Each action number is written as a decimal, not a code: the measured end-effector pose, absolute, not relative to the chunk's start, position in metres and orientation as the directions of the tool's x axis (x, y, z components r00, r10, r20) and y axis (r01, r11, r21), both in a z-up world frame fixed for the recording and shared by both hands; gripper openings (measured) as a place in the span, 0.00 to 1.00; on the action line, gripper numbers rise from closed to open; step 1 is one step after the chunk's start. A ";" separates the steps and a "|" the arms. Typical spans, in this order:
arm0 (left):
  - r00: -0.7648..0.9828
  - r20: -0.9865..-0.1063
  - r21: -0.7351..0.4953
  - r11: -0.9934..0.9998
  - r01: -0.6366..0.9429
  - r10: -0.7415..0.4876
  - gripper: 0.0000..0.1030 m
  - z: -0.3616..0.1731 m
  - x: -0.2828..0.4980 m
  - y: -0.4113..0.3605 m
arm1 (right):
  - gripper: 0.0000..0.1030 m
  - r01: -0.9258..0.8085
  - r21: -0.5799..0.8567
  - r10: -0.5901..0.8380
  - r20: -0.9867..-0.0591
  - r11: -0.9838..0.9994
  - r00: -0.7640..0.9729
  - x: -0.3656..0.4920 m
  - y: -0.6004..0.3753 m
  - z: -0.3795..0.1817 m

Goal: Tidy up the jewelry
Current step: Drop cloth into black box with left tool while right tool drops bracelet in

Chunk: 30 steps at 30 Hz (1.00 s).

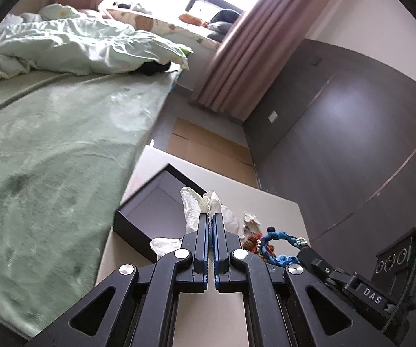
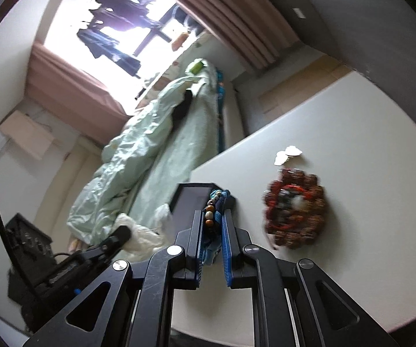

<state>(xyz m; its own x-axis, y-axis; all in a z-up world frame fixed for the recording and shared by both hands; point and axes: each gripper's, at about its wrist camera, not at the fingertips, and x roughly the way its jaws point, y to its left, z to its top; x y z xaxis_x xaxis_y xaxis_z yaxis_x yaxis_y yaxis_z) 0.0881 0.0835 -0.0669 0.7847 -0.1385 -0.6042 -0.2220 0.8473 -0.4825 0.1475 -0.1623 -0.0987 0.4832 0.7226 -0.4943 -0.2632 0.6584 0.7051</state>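
**Both grippers loaded, box waiting at the table's far-left edge**

Here's the left gripper (image 1: 210, 217), jaws pressed together on a wad of white tissue paper (image 1: 199, 202), which sticks up and beyond the fingertips. My guess: that's packing from the black box (image 1: 138, 211), lifted clear so the jewelry has somewhere to go. More tissue (image 1: 164, 244) lies on the table just near the box's front wall.

Over to the right gripper (image 2: 213, 217), and it's clamped on a blue cord bracelet (image 2: 218, 202) with brown, white and dark beads. The pads grip it across the middle, so its long axis runs along the fingers, the far end poking out past the tips and pointing away toward the box (image 2: 190, 199) and the bed (image 2: 161, 159) beyond. In the left view that same bracelet (image 1: 277, 241) shows as a blue loop held above the table. Gripped mid-length like this it shouldn't swing much, which I'd judge handy for lowering it into the box.

Left behind on the white table (image 2: 352, 133), to the right and well apart from the box, sits a coil of red-brown beads (image 2: 294, 208), blurred here. Farther off lie two small pale pieces (image 2: 287, 154), too small to identify.

The box is open and looks empty where its floor shows, so sorting seems barely begun.
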 end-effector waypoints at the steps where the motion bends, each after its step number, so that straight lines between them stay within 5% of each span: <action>1: 0.788 -0.601 -0.487 0.843 -0.229 -0.134 0.02 -0.067 0.089 0.087 | 0.13 -0.277 0.705 0.730 -0.486 0.652 0.480 0.149 -0.158 -0.097; 22: 0.798 -0.595 -0.532 0.793 -0.297 -0.100 0.02 -0.072 0.105 0.131 | 0.14 -0.338 0.769 0.836 -0.456 0.543 0.306 0.200 -0.082 -0.125; 23: 0.796 -0.595 -0.533 0.794 -0.292 -0.106 0.02 -0.072 0.107 0.130 | 0.18 -0.332 0.765 0.831 -0.471 0.552 0.296 0.200 -0.079 -0.127; 26: 0.790 -0.599 -0.532 0.803 -0.270 -0.131 0.02 -0.074 0.113 0.123 | 0.56 -0.286 0.770 0.818 -0.503 0.571 0.280 0.201 -0.082 -0.135; 30: 0.784 -0.602 -0.522 0.818 -0.243 -0.151 0.02 -0.073 0.120 0.109 | 0.56 -0.266 0.754 0.792 -0.517 0.601 0.325 0.195 -0.102 -0.128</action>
<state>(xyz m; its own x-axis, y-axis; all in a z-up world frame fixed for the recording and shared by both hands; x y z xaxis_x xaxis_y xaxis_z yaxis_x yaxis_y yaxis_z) 0.1197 0.1093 -0.0729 0.7842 -0.1513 -0.6018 -0.2428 0.8177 -0.5219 0.1955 -0.1022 -0.1283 0.3247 0.7921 -0.5168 -0.2658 0.6008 0.7539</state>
